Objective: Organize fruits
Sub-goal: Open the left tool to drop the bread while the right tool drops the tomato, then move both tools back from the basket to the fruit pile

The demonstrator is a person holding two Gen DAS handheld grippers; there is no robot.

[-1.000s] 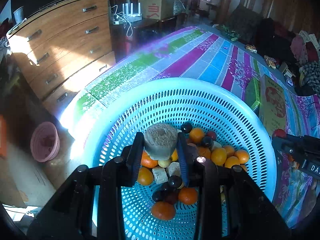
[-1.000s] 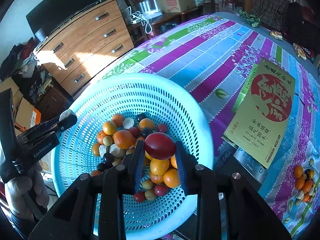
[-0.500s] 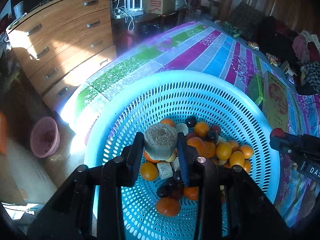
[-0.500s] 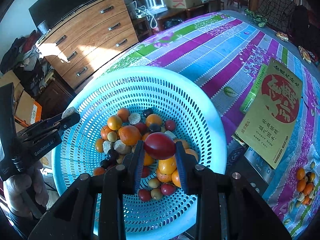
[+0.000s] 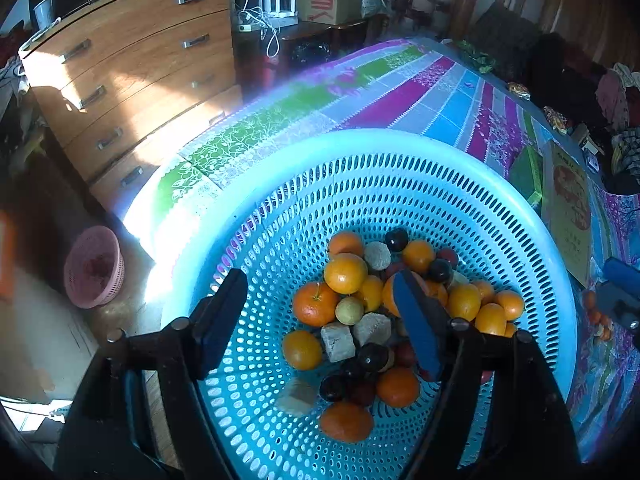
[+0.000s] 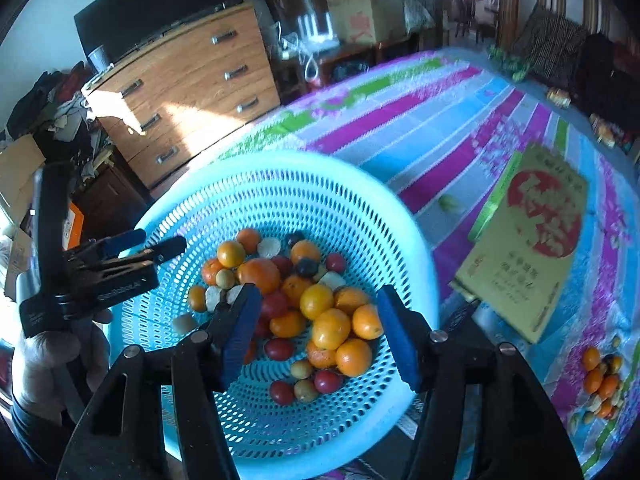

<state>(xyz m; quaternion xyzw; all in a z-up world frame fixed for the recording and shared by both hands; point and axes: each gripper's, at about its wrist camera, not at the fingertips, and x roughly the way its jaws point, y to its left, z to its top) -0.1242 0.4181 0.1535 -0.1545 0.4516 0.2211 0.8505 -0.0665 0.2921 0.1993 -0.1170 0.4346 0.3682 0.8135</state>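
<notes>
Over basket (image 5: 520,216), both grippers just opened, empty

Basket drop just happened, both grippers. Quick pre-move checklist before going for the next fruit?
1. Left gripper jaws empty: ok, they have just been opening, nothing between them.
2. Right gripper jaws empty: ok, just been opening too.
3. Released pieces inside the blue basket: ok, nothing on the rim.
4. Basket sits fully on the table: not ok, it overhangs the edge.
5. Fruit left to collect: ok, small pile on the tablecloth.
6. Grippers apart: ok.
</notes>
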